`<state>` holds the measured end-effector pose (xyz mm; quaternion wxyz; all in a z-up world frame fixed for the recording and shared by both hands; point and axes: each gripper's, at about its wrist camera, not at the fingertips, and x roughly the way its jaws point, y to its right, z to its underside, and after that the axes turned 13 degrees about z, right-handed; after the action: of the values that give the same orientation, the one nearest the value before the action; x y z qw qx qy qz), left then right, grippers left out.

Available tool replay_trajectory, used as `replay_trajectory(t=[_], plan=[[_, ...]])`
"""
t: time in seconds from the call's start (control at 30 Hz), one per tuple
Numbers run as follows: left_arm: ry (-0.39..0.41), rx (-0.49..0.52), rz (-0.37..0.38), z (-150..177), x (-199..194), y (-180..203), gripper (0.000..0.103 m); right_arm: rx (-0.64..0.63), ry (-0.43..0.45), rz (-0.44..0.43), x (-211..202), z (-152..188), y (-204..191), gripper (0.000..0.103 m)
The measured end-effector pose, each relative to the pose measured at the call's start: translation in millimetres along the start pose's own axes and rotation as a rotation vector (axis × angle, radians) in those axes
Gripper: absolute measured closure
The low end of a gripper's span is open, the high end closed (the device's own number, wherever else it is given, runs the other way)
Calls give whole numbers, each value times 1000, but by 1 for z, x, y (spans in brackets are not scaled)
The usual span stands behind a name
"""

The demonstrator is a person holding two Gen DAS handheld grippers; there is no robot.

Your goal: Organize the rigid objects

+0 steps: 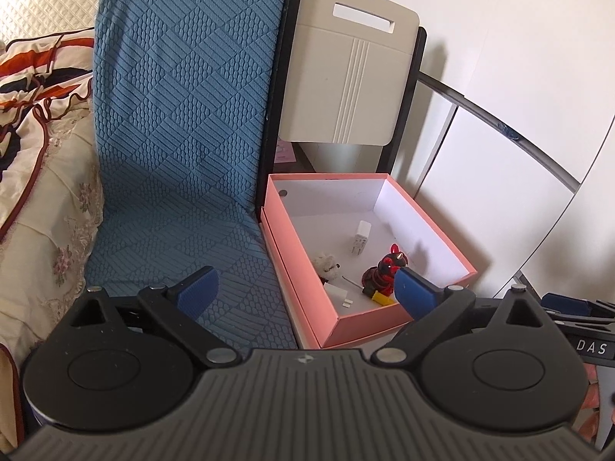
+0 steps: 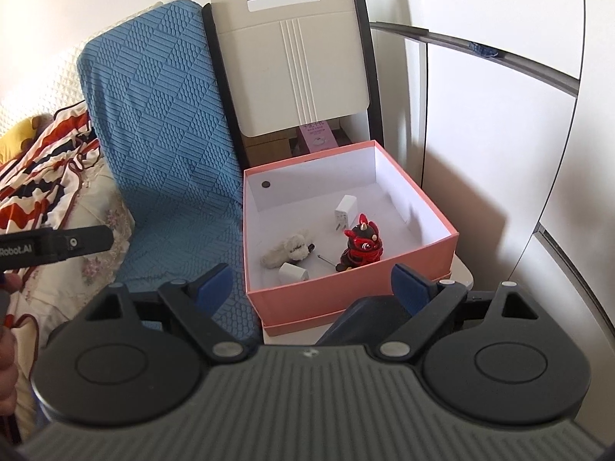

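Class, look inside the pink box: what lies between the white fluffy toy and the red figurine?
A thin metal pin lies on the box floor between the fluffy toy and figurine, clearest in the right wrist view.

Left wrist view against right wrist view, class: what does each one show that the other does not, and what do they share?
Only the left wrist view shows a yellow block beside the red figurine.

Only the right wrist view shows the left gripper's black body at its left edge and a pink printed box behind the chair back.

Both show the pink box, the white charger, the white plush toy, the blue cushion, and open, empty jaws.
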<state>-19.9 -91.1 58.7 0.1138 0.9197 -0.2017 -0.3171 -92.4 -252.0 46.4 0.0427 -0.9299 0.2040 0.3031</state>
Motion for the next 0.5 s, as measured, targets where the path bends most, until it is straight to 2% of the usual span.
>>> replay_trajectory(t=[0.5], plan=[[-7, 1, 8, 1, 2, -1, 3, 0, 1, 20, 0, -2, 6, 12]])
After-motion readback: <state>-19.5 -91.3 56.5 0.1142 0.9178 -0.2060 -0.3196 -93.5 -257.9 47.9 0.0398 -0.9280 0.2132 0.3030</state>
